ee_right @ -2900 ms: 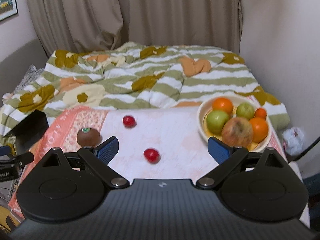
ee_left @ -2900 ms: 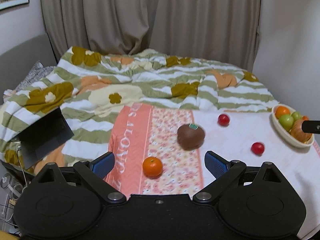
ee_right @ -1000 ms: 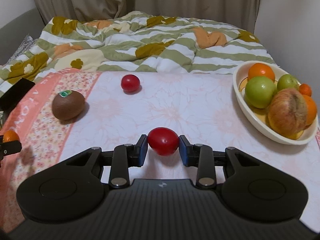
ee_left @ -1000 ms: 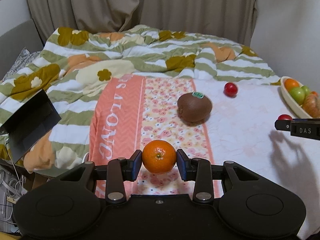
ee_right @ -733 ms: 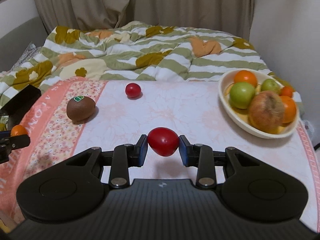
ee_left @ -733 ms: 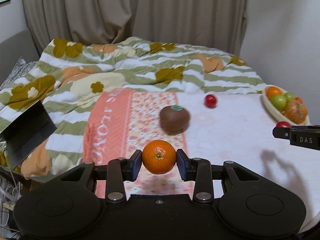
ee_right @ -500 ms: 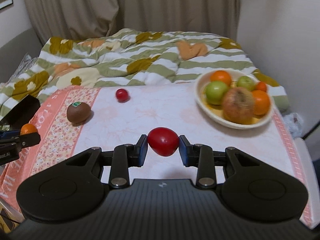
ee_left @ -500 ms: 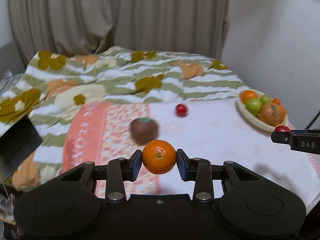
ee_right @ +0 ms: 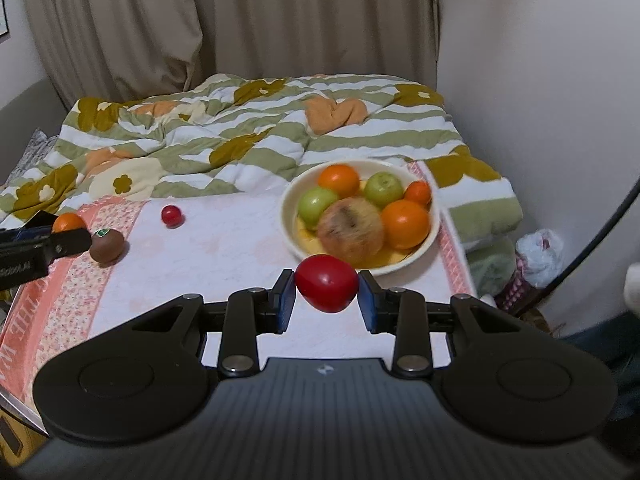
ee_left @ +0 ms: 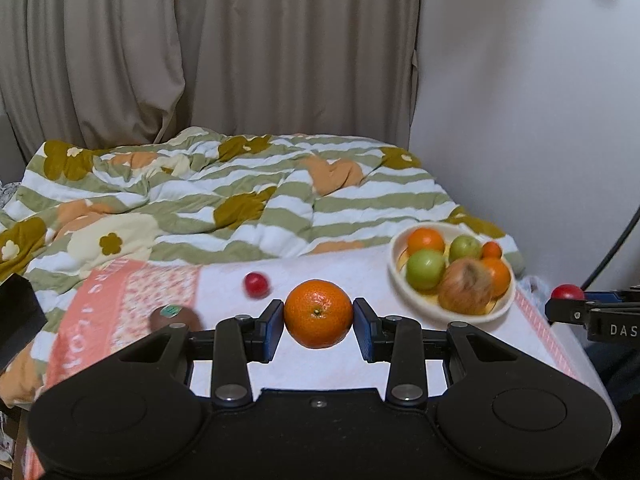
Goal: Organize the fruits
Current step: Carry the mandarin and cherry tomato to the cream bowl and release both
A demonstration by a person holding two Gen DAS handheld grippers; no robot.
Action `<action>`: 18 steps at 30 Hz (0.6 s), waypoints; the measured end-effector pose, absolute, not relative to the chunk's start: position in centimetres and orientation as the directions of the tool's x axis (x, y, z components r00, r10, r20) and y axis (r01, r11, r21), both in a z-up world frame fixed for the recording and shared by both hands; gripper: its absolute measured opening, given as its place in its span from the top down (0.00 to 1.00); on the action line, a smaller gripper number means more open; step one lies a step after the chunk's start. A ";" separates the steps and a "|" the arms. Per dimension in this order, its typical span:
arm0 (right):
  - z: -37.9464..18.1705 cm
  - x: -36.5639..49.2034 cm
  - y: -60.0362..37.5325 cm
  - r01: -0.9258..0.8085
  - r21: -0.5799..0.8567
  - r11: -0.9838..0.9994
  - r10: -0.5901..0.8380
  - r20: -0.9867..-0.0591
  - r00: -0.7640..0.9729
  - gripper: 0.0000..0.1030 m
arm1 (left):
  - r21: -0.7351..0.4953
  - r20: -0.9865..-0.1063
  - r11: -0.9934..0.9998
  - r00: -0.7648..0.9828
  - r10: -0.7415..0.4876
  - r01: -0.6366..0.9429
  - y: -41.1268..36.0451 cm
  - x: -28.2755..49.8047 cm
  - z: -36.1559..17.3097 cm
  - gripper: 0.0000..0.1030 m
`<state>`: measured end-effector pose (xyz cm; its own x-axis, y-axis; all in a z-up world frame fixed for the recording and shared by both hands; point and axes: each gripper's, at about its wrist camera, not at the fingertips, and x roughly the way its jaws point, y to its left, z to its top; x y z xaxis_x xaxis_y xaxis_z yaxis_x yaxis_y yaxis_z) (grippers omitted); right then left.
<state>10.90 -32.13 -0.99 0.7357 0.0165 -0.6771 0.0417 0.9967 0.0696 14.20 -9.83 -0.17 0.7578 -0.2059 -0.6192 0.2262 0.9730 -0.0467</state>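
Note:
My left gripper (ee_left: 318, 326) is shut on an orange (ee_left: 318, 313) and holds it above the white cloth; it also shows in the right wrist view (ee_right: 60, 236). My right gripper (ee_right: 327, 300) is shut on a red tomato (ee_right: 327, 283) just in front of the cream fruit bowl (ee_right: 416, 254); the tomato shows at the right edge of the left wrist view (ee_left: 567, 292). The bowl (ee_left: 400, 280) holds oranges, green apples and a brownish apple. A second red tomato (ee_right: 172, 215) and a brown kiwi (ee_right: 106, 245) lie on the cloth at the left.
The striped flowered quilt (ee_right: 240, 136) is heaped behind the cloth. A white wall (ee_right: 540, 80) stands at the right, with a black cable (ee_right: 596, 240) and a plastic bag (ee_right: 540, 258) below. A dark laptop corner (ee_left: 16, 312) is at the left.
Both grippers closed on their fruits, lifted them and swung right toward the bowl. The bowl now lies closer and more central in both views.

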 end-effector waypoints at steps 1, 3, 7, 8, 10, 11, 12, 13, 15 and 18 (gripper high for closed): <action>-0.8 11.3 -33.0 0.032 0.071 0.997 0.024 -0.674 0.738 0.53 | -0.049 -0.618 0.974 0.760 -0.202 0.219 -10.6 14.6 -0.1 0.60; -0.5 12.4 -34.8 0.010 0.075 0.997 0.043 -0.667 0.744 0.53 | -0.053 -0.617 0.977 0.763 -0.193 0.205 -12.5 15.6 0.0 0.60; -0.2 15.2 -38.1 -0.033 0.074 0.997 0.074 -0.658 0.749 0.53 | -0.063 -0.619 0.981 0.763 -0.184 0.185 -15.4 17.5 -0.3 0.60; -0.3 16.0 -38.8 -0.040 0.072 0.997 0.077 -0.658 0.749 0.53 | -0.063 -0.622 0.981 0.762 -0.181 0.182 -16.1 18.1 -0.5 0.60; -0.5 17.7 -40.2 -0.054 0.069 0.996 0.086 -0.659 0.747 0.53 | -0.063 -0.631 0.982 0.755 -0.178 0.179 -17.5 19.4 -0.8 0.60; -0.7 18.4 -40.6 -0.057 0.069 0.996 0.088 -0.660 0.746 0.53 | -0.063 -0.634 0.982 0.753 -0.178 0.178 -18.1 20.0 -1.0 0.60; -0.9 19.2 -41.2 -0.062 0.069 0.996 0.092 -0.662 0.744 0.53 | -0.060 -0.638 0.982 0.750 -0.175 0.178 -18.7 20.6 -1.2 0.60; -1.1 20.1 -41.7 -0.065 0.070 0.995 0.095 -0.664 0.742 0.53 | -0.058 -0.644 0.982 0.745 -0.173 0.178 -19.2 21.3 -1.5 0.60; -1.7 21.5 -42.4 -0.067 0.076 0.995 0.101 -0.669 0.736 0.53 | -0.055 -0.655 0.982 0.736 -0.172 0.181 -20.1 22.7 -2.1 0.60; -2.5 23.7 -43.4 -0.064 0.091 0.994 0.108 -0.676 0.729 0.53 | -0.051 -0.675 0.980 0.717 -0.175 0.191 -21.3 24.8 -3.1 0.60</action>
